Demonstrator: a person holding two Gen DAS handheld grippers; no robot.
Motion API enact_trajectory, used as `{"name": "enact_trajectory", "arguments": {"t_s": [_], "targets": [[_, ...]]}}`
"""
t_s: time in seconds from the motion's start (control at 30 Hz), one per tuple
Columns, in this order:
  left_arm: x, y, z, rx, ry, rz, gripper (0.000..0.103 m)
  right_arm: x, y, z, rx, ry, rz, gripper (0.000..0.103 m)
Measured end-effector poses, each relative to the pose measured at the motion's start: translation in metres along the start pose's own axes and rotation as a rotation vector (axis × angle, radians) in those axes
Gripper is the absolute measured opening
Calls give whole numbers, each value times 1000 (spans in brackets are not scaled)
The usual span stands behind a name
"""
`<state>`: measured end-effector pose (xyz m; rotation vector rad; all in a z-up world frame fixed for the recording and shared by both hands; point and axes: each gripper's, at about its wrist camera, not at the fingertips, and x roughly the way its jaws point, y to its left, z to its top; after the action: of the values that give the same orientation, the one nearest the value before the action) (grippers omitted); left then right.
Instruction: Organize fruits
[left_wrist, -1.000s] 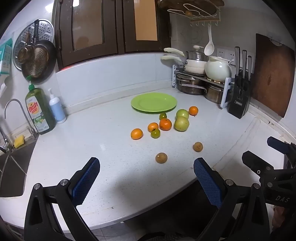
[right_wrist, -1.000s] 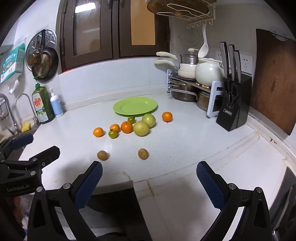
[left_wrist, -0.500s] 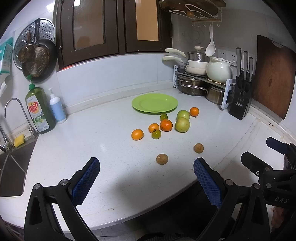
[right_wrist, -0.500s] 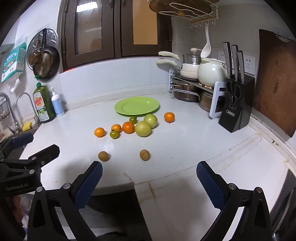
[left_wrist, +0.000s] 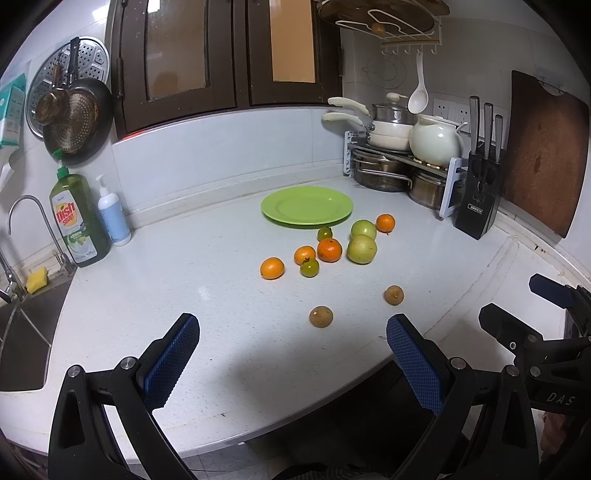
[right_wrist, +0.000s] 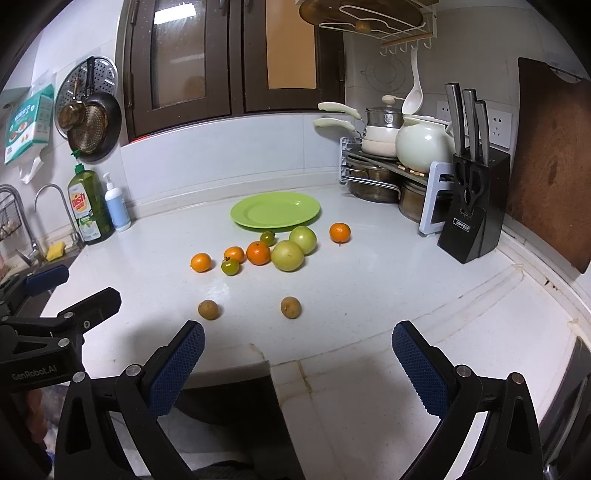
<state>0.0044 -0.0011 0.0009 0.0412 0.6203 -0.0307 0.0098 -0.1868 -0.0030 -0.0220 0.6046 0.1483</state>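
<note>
Left wrist — fruits beyond spread left tool.

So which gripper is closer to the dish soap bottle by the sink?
Left. The left gripper sits on the sink side of the counter's front edge; the right gripper is farther from the dish soap bottle.

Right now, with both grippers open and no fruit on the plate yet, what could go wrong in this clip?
Fruit may roll: the two brown fruits lie loose on the smooth counter near its front edge, so a nudge from the left gripper could send one off.

Crowding: the orange fruit touches the green apples; grabbing one may push its neighbours.

The green plate is shallow, so round fruit may roll off.
</note>
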Motion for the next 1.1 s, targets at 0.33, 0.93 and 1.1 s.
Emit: {"name": "enact_trajectory", "arguments": {"t_s": [0.33, 0.93, 1.1], "targets": [[0, -2, 0, 3, 1, -4, 103, -2, -1, -1, -3, -6, 3, 102], [0, -2, 0, 4, 4, -3, 103, 0, -2, 0, -3, 1, 11, 102], [0, -2, 0, 5, 6, -4, 103, 1, -1, 0, -5, 1, 10, 102]]}}
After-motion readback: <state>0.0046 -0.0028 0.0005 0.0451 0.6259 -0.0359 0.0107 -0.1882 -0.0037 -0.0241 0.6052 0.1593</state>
